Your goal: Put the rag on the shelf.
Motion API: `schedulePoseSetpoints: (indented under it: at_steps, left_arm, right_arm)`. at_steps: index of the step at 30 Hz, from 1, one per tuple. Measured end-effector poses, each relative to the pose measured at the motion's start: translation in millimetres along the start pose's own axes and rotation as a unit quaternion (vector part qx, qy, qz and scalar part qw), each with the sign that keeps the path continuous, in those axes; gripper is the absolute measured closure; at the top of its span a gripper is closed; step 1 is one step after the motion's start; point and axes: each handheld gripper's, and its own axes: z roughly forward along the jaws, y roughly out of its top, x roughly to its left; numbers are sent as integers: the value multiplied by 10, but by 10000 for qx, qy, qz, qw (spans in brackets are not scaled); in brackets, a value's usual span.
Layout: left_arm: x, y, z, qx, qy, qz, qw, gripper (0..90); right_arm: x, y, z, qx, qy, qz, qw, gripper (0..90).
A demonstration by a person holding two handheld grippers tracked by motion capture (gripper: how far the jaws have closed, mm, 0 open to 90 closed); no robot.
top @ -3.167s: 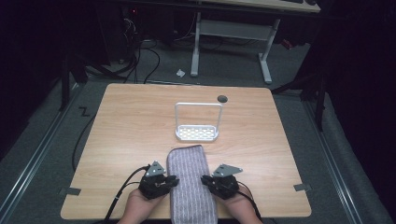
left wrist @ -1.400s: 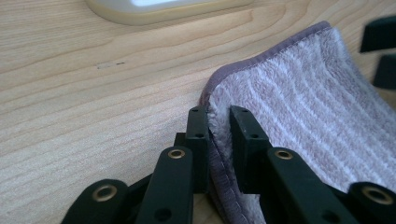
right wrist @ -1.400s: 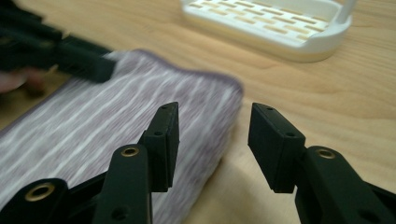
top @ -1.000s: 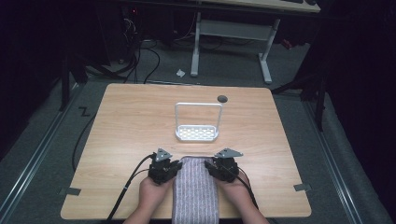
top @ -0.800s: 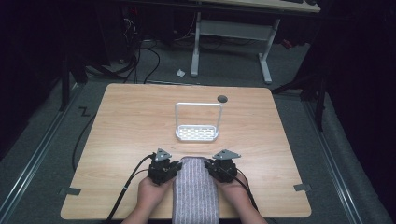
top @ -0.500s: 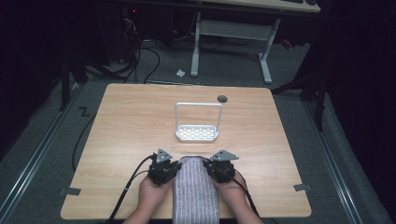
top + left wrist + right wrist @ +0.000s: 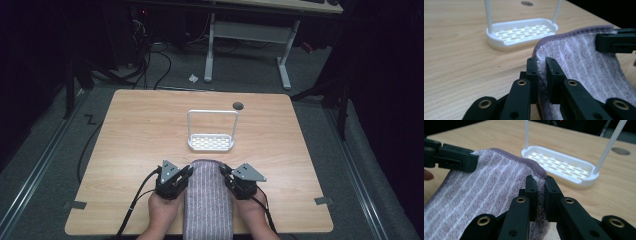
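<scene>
Both grippers, left gripper (image 7: 184, 175) and right gripper (image 7: 225, 175), pinch the towel (image 7: 206, 200) corners near the table (image 7: 140, 125) front edge; a white rack (image 7: 211, 142) stands just beyond.

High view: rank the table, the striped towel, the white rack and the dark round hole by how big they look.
1. table
2. striped towel, partly cut off at the picture's bottom edge
3. white rack
4. dark round hole

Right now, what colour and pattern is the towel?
Towel: mauve with thin white stripes, clearest in right gripper view.
</scene>
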Motion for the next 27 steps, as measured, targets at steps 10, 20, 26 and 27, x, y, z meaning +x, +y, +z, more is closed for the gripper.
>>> schedulePoseSetpoints:
  at_steps: [10,20,26,27]
  left_arm:
    - [-140,305,-233,-593,-140,215,9979,820]
    - [-251,685,-413,-1049,-227,507,9929,820]
    - [-285,857,-447,-1219,-287,656,9900,820]
    - [-290,930,-460,-1283,-315,694,9888,820]
  right_arm:
    - [22,238,-243,-673,-156,-88,9976,837]
    - [-10,554,-484,-1180,-187,-243,9925,837]
    - [-42,741,-569,-1376,-229,-314,9897,837]
    - [-59,816,-596,-1458,-226,-314,9886,837]
